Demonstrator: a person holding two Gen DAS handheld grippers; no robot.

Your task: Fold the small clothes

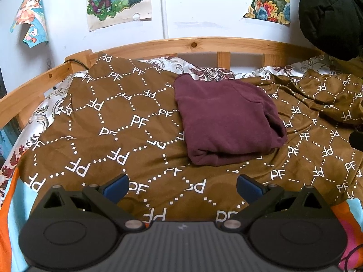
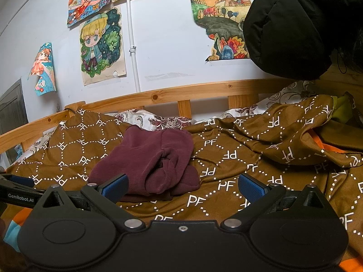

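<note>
Nearest the lens in the left wrist view was the left gripper (image 1: 182,187), blue-padded fingers (image 1: 115,188) spread wide w/ nothing between them, hovering over the brown PF-print blanket (image 1: 109,122). Same story in the right wrist view: right gripper (image 2: 182,187) spread wide, empty, blue pads (image 2: 250,187) clear of any cloth. The left gripper's tip also showed at the far left edge of that view.

The maroon garment (image 1: 224,122) lay on the blanket approx mid-bed, ahead of both grippers and touching neither. From the left it read as a compact, roughly rectangular bundle w/ a rolled front edge. From the right side the maroon garment (image 2: 154,165) looked less tidy: layers bunched and tucked in on the near end, one flap sitting over another.

Judgement: this item looked folded, or v. nearly so, since both grippers were off it and it sat as a closed stack. Poss. left to do: flatten the bunched end, square the edges. No other small clothes clearly visible to fold; the yellow-green cloth (image 2: 340,106) at far right was too hidden to ID.

Behind: wooden bed rail (image 1: 204,43), floral sheet (image 1: 204,71), drawings (image 2: 102,47) taped to the wall, black padded jacket (image 2: 295,22) hanging at upper right.
</note>
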